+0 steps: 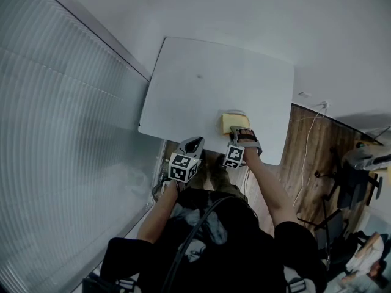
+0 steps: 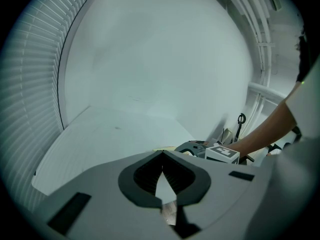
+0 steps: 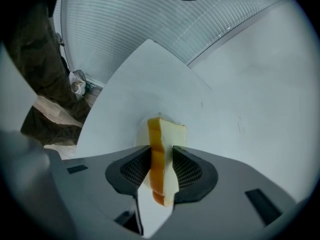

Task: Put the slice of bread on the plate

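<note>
The right claw (image 3: pixel 161 149) pinches one slice of bread (image 3: pixel 167 133) over one plate (image 1: pixel 237 112); the left claw (image 2: pixel 162 153) sits closed.

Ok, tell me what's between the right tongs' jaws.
The slice of bread, on edge, gripped by the right tongs on both faces; the right gripper view shows it.

**White table in a pale, evenly lit room**

A white table (image 1: pixel 201 84) with rounded corners stands against a plain white wall (image 1: pixel 256 11). Along the left runs a ribbed, translucent panel (image 1: pixel 55 133) with a grey frame, and soft light comes through it. A brown plank floor (image 1: pixel 303 163) shows right of the table, where a thin white cable (image 1: pixel 313 133) trails down from the wall's foot. Dark stands (image 1: pixel 342 191) cluster further right.
</note>
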### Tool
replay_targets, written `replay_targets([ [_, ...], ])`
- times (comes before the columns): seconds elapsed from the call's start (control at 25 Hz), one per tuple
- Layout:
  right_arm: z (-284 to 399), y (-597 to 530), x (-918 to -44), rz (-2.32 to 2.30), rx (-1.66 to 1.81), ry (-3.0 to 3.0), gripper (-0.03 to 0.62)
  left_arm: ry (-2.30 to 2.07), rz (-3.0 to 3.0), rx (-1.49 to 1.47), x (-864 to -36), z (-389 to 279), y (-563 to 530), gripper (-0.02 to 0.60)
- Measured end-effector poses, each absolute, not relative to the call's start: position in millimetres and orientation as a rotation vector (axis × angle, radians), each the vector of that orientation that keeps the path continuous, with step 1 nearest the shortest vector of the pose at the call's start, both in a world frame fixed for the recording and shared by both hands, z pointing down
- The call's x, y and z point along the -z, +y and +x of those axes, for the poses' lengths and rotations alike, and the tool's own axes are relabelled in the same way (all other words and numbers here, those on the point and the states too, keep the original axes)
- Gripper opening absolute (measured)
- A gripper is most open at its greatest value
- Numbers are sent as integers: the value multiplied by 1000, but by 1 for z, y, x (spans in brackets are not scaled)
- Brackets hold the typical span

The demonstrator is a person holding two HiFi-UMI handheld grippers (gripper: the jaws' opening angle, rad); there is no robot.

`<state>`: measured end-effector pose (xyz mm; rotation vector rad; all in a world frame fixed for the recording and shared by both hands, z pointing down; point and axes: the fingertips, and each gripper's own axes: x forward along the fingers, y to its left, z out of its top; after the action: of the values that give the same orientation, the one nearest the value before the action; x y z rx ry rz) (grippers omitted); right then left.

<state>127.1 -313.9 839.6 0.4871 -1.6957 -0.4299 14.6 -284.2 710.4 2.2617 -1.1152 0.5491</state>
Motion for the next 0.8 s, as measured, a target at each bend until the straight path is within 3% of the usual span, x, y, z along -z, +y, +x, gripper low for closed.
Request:
replay_targets([
  [0.32,124,-299,-849,388,246,-1747,225,-1107,2251,-524,-713,10,-286,5],
  [0.52,137,-299,-820,578,156,-1797,224,-1127,2276,-503,-703,6,-290,5],
  [0.68,150,-299,-745,951,-96,-1987,217,-1147,2332,-485,-681,10,-301,5],
  [0.8,168,-294,-682,1236,-257,-2113,110,-1158,2381,-446,-655,19,-313,5],
])
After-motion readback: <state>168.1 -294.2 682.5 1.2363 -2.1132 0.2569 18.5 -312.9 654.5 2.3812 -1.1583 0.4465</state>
